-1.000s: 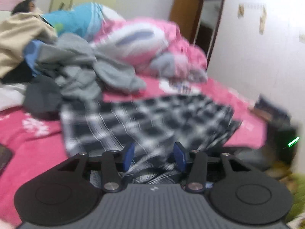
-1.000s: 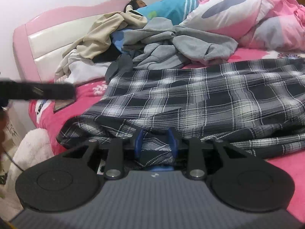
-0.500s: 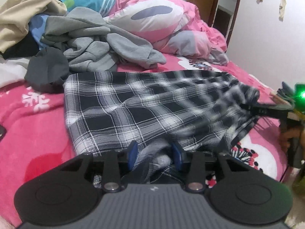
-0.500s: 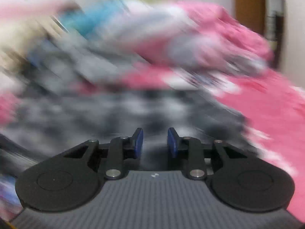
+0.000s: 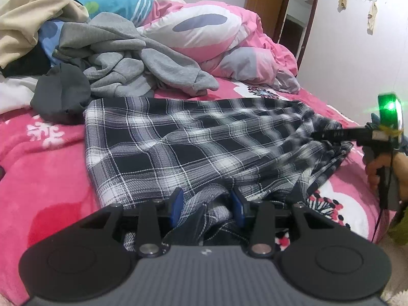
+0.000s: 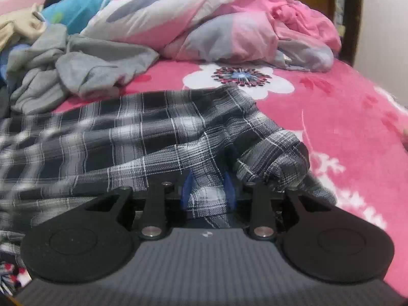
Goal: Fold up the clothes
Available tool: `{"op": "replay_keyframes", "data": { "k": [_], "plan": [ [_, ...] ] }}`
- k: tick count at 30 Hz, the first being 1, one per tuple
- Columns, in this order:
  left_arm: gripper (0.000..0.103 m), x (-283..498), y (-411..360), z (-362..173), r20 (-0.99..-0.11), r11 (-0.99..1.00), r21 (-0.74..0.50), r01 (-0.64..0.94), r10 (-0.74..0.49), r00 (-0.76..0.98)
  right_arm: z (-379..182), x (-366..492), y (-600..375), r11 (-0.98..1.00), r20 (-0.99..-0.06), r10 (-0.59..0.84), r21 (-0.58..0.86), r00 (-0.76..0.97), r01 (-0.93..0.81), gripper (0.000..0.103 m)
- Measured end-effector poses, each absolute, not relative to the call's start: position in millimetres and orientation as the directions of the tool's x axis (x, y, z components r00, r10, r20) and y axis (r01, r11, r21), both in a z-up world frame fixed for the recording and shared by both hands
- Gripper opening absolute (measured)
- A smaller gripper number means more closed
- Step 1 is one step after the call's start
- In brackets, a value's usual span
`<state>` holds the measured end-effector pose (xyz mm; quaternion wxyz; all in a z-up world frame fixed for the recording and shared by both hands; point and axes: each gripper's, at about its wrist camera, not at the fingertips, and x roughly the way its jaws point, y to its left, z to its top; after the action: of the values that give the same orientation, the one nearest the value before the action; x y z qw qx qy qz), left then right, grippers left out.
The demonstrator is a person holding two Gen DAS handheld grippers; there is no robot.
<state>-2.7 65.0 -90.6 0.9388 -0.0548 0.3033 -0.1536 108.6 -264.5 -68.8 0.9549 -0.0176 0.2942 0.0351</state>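
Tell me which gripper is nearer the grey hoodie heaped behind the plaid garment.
Left, as far as the views show. The left gripper grips the plaid garment's near edge below the grey hoodie; the right gripper holds its far-right end, away from the heap.

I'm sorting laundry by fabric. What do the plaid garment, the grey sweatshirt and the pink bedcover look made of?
Plaid garment: thin woven cloth, probably cotton flannel; matte, visible weave, soft creases. Grey sweatshirt: thick knit fleece, likely a cotton blend; ribbed cuffs, bulky folds. Pink bedcover: plush, fuzzy pile, probably polyester fleece.
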Motion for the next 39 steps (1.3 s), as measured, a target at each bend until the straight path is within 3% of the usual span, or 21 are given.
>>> {"op": "replay_keyframes", "data": {
  "k": [2, 7, 9, 11, 15, 19, 22, 25, 31, 36, 39],
  "plan": [
    [0.042, -5, 67, -92, -0.541, 0.944, -0.209, 0.254, -0.328, 0.774, -55, 100, -249, 0.994, -0.533, 0.076, -0.023, 0.843, -0.104, 0.028],
    [0.042, -10, 73, -95, -0.515, 0.937, -0.236, 0.257, -0.345, 0.784, -33, 90, -184, 0.909, -0.456, 0.379, 0.020, 0.805, -0.416, 0.033],
    [0.042, -13, 76, -98, -0.498, 0.933, -0.253, 0.254, -0.351, 0.793, -46, 103, -163, 0.878, -0.506, 0.433, 0.048, 0.746, -0.477, 0.033],
    [0.042, -16, 79, -101, -0.479, 0.928, -0.276, 0.252, -0.360, 0.801, -69, 125, -154, 0.898, -0.610, 0.372, 0.045, 0.699, -0.439, 0.032],
    [0.042, -19, 84, -106, -0.446, 0.918, -0.298, 0.261, -0.376, 0.812, -57, 136, -143, 0.933, -0.639, 0.293, 0.029, 0.711, -0.359, 0.034],
    [0.042, -22, 87, -110, -0.419, 0.909, -0.317, 0.272, -0.391, 0.819, -21, 130, -103, 0.819, -0.586, 0.522, 0.143, 0.619, -0.555, 0.033],
    [0.042, -27, 90, -112, -0.402, 0.903, -0.326, 0.280, -0.400, 0.823, -28, 146, -55, 0.706, -0.629, 0.619, 0.185, 0.470, -0.684, 0.033],
    [0.042, -28, 93, -115, -0.389, 0.896, -0.338, 0.286, -0.410, 0.825, -62, 174, -12, 0.714, -0.719, 0.535, 0.103, 0.444, -0.693, 0.033],
    [0.042, -32, 103, -120, -0.354, 0.870, -0.385, 0.308, -0.447, 0.821, -50, 169, 14, 0.706, -0.739, 0.454, -0.043, 0.498, -0.707, 0.035],
    [0.041, -33, 105, -120, -0.346, 0.862, -0.398, 0.313, -0.457, 0.819, -44, 172, 34, 0.691, -0.723, 0.531, 0.067, 0.442, -0.720, 0.035],
    [0.041, -33, 107, -120, -0.340, 0.857, -0.408, 0.315, -0.462, 0.819, -68, 189, 52, 0.715, -0.741, 0.499, 0.057, 0.451, -0.697, 0.036]
  ]
}}
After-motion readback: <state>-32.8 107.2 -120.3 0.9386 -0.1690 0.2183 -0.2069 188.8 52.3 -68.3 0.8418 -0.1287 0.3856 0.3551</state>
